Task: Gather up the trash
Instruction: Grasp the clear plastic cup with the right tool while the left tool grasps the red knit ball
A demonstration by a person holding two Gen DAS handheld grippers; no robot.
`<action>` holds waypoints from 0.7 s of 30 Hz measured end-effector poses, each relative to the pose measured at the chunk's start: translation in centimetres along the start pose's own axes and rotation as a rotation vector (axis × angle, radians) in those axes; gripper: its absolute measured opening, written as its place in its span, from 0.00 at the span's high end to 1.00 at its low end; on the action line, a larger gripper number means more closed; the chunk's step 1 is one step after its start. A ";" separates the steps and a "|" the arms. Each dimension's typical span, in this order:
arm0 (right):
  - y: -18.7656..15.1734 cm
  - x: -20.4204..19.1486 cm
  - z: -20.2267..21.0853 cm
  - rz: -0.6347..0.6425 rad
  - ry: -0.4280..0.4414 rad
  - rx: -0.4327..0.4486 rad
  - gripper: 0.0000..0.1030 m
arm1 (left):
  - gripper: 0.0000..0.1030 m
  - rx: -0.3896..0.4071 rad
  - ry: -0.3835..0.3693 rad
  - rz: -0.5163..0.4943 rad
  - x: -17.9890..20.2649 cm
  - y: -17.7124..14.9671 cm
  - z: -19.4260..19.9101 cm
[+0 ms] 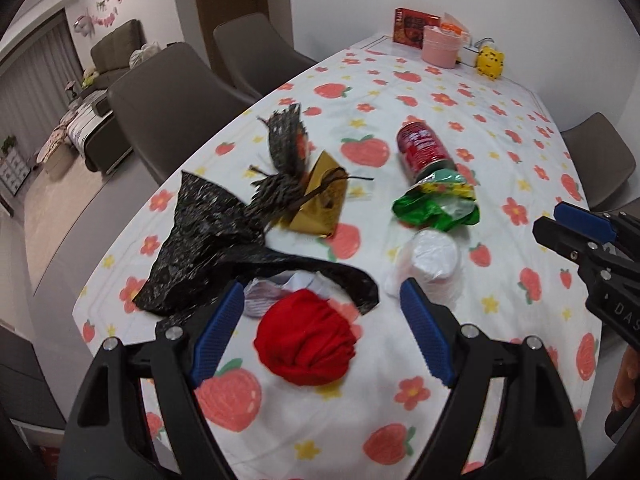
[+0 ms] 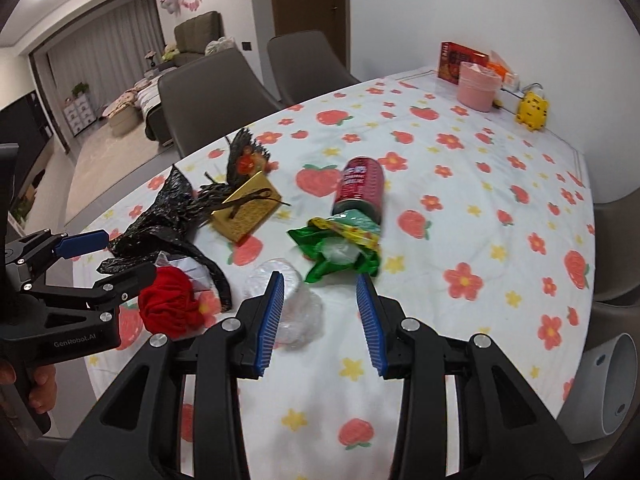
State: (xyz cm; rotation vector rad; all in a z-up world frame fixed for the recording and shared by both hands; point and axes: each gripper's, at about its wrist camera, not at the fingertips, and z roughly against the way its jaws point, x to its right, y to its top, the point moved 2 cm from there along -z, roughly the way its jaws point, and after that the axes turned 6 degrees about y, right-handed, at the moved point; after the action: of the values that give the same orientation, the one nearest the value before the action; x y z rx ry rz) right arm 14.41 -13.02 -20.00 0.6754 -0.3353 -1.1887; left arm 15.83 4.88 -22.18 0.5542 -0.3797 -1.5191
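Overhead, both claws wide apart, empty: left claw [image 1: 322,334], right claw [image 2: 322,322].

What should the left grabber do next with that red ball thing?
Probably ease the left gripper forward and down, then close on the red wad. Its jaws are open with the wad lying loose between them on the table, beside the black bag's mouth. The right gripper is open too.

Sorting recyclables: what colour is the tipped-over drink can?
Red, on the tipped-over metal drink can; clearest in the left wrist view.
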 end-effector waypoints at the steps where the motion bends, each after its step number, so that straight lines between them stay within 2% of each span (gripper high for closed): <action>1: 0.1 -0.7 -0.8 0.014 0.010 -0.013 0.65 | 0.22 -0.009 0.004 0.011 -0.6 -0.4 -0.3; 9: -0.2 -3.0 -5.8 0.106 0.032 -0.091 0.65 | 0.22 -0.059 0.014 0.067 -1.8 -2.6 -2.8; 11: -0.5 -3.0 -6.8 0.122 0.039 -0.108 0.61 | 0.22 -0.067 0.011 0.076 -1.6 -2.8 -3.4; 13: -0.8 -3.0 -7.6 0.140 0.039 -0.117 0.52 | 0.22 -0.076 0.015 0.084 -1.5 -3.2 -4.0; 16: -1.3 -3.0 -8.5 0.155 0.044 -0.137 0.50 | 0.22 -0.095 0.019 0.097 -1.3 -3.8 -5.0; 21: -1.3 -3.2 -8.9 0.205 0.019 -0.123 0.46 | 0.22 -0.116 0.016 0.119 -1.1 -4.3 -6.3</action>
State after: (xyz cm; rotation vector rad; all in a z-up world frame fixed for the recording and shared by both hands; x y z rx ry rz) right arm 17.48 -7.61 -27.30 0.5317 -0.3054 -0.9987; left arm 15.73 6.77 -29.67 0.4443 -0.3050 -1.4119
